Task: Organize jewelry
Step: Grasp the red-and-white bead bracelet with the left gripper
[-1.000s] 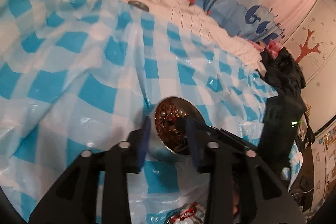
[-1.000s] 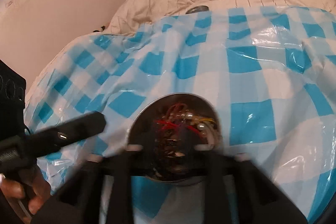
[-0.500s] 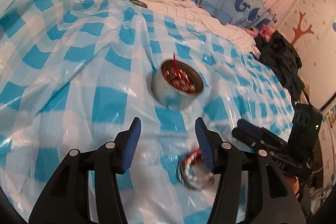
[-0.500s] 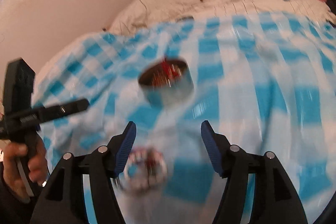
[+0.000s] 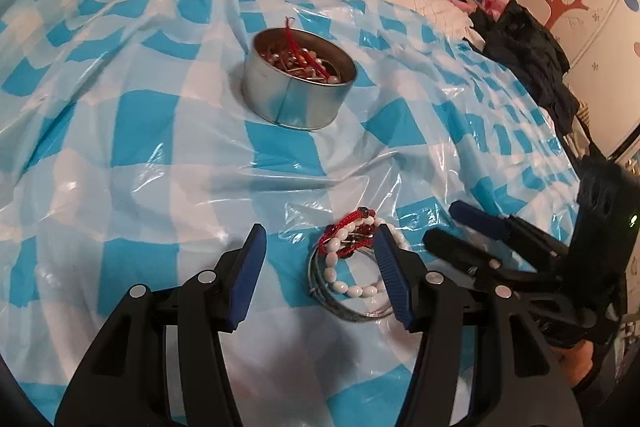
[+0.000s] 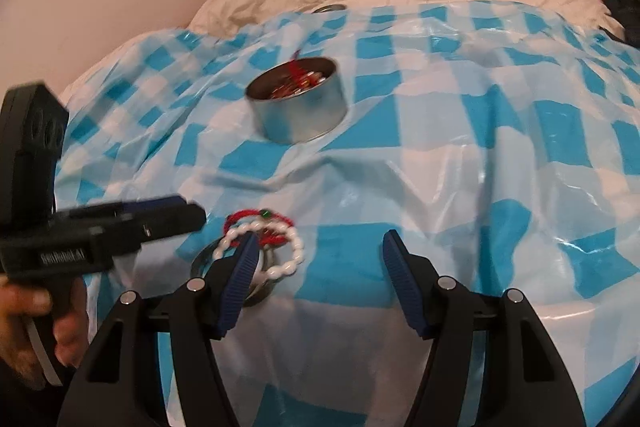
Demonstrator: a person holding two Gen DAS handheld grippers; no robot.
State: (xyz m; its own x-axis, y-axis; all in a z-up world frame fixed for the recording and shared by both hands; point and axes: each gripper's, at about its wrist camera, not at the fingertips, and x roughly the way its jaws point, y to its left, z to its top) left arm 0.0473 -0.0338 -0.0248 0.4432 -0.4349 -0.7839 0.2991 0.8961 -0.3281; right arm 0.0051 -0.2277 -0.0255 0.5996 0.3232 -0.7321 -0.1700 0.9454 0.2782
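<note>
— Left gripper (image 5: pixel 318 267) and right gripper (image 6: pixel 316 263)?
— Both spread wide, holding nothing, low over the bracelets (image 5: pixel 352 259) on the checked sheet (image 5: pixel 140 115), short of the tin (image 5: pixel 298 83).
— Handling?
— Probably light, slippery, floppy; best pinched across the bunched red cord (image 6: pixel 256 217).

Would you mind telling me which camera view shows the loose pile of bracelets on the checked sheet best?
The left wrist view: the bracelet pile is sharp, showing white beads, red cord and thin metal bangles, with only its right edge behind one finger of the left claw. In the right wrist view it is blurrier, and a finger of the right claw covers its middle.
</note>
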